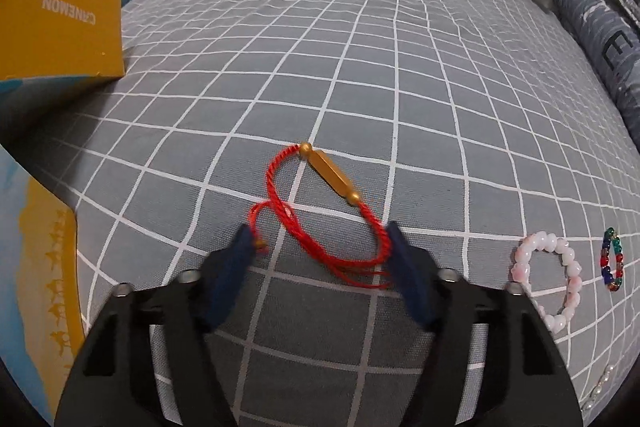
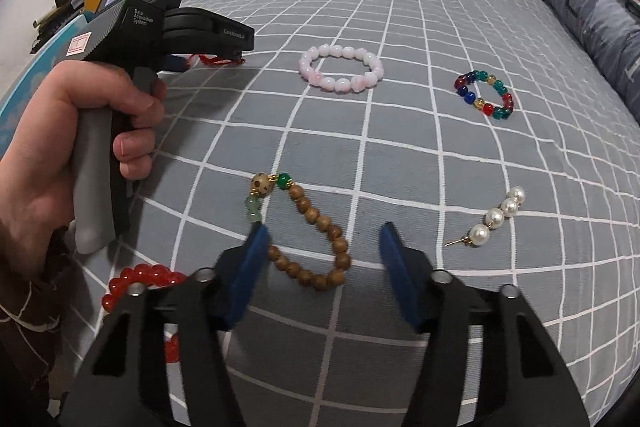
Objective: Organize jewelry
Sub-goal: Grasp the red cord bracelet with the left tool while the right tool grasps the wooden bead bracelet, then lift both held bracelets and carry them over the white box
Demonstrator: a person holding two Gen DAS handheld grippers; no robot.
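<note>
Looking at your left gripper point(image 1: 320, 237), it's spread wide and holding nothing, with the red cord bracelet point(image 1: 320, 211) lying flat on the grey checked bedspread point(image 1: 360, 67) right between the blue fingertips point(image 1: 245, 239). My guess is that thing is feather-light and floppy: only the gold tube bead point(image 1: 330, 173) on the far side is rigid, so that's where I'd pinch. Grab the cord alone and it'll probably slide or bunch up, and the loose tail ends near the right finger could snag.

Your right gripper point(image 2: 322, 239) is gaping open too, empty, hovering over the wooden bead bracelet point(image 2: 308, 235). Those beads look hard and round, so likely a bit slippery; squeeze across the strand, not on one bead.

Room-wise, the pink bead bracelet point(image 2: 340, 67) and multicolour bead bracelet point(image 2: 485, 95) sit well apart further out, the pearl earring point(image 2: 496, 219) is off to your right, and the red bead bracelet point(image 2: 140, 279) is near your left finger. The yellow box point(image 1: 56, 23) stands on the left edge, with lots of open bedspread ahead. The mattress is soft, so pressing down will sink.
</note>
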